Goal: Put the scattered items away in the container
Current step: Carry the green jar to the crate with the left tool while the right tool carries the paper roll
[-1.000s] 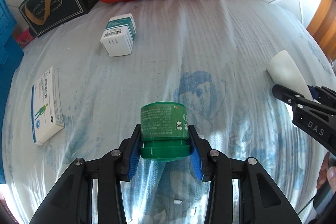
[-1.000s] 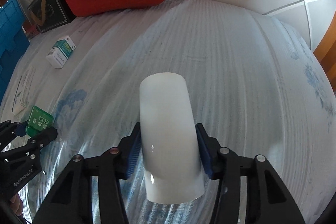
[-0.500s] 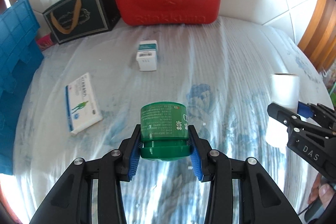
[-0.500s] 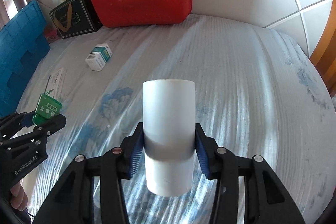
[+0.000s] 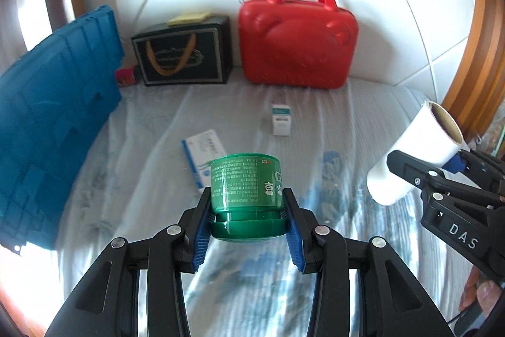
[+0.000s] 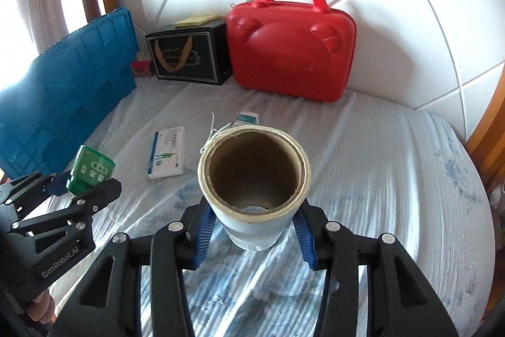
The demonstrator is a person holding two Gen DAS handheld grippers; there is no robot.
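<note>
Green jar (image 5: 246,185) in left tool (image 5: 247,220)

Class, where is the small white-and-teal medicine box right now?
In the left wrist view the small white-and-teal medicine box stands on the bed sheet, just in front of the red bear-shaped case.

the white roll (image 6: 254,179) hides most of the small teal-topped box (image 6: 247,118); its print is unreadable.

Black gift bag (image 5: 183,52), white tiled wall (image 5: 394,5)
</note>
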